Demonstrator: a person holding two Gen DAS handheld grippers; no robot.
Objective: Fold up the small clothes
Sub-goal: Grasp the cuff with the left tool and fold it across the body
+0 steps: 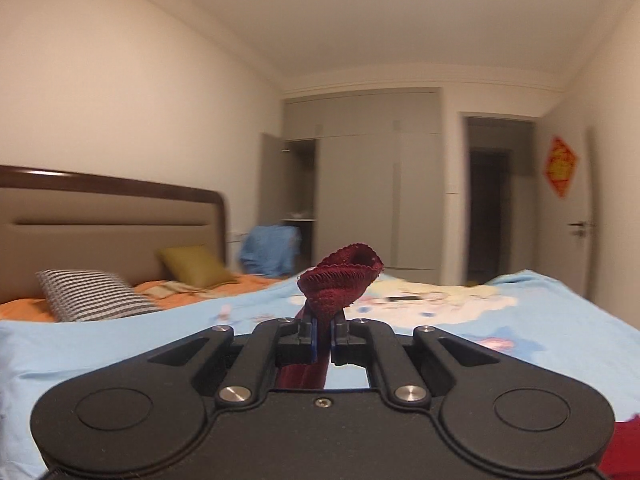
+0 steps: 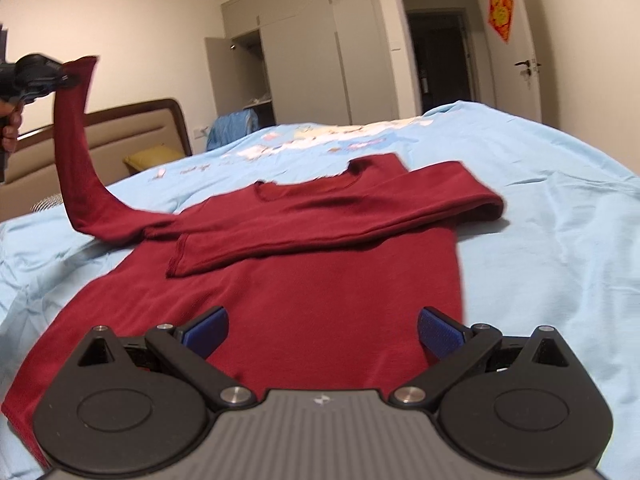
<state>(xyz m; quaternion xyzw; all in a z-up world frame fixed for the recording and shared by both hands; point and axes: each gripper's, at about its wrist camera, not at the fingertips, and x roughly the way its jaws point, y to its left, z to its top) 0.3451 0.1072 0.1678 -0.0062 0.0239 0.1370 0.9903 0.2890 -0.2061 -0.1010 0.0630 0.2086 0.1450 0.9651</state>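
Right wrist view: you hold the right gripper [image 2: 322, 334] wide open and empty, low over the hem end of a dark red long-sleeved shirt [image 2: 304, 292] spread flat on the bed [image 2: 560, 240]. One sleeve [image 2: 332, 220] already lies folded across the chest, its cuff reaching toward the shirt's left side. The other sleeve [image 2: 76, 160] rises off the shirt's left shoulder, pinched at the cuff by the left gripper [image 2: 66, 76], which you hold up with a hand [image 2: 10, 128] partly visible at the picture's left edge.

From the left wrist view, that left gripper [image 1: 322, 336] is clamped tight on the cuff [image 1: 340, 280], the ribbed opening poking out above the fingertips.

The step in hand looks like the second sleeve fold. The next move probably calls for carrying the lifted cuff across the chest and laying it over the first sleeve without dragging the body out of line; the free gripper could steady the hem.

The shirt lies near the foot edge of a light blue cartoon-print sheet. Farther up sit a striped pillow [image 1: 92, 294] and an olive cushion [image 1: 196, 266] below a padded headboard [image 1: 112, 208]. Behind stand a grey wardrobe [image 1: 376, 184] with one door ajar, a dark doorway [image 1: 496, 200], and a red ornament [image 1: 560, 166] on the wall.
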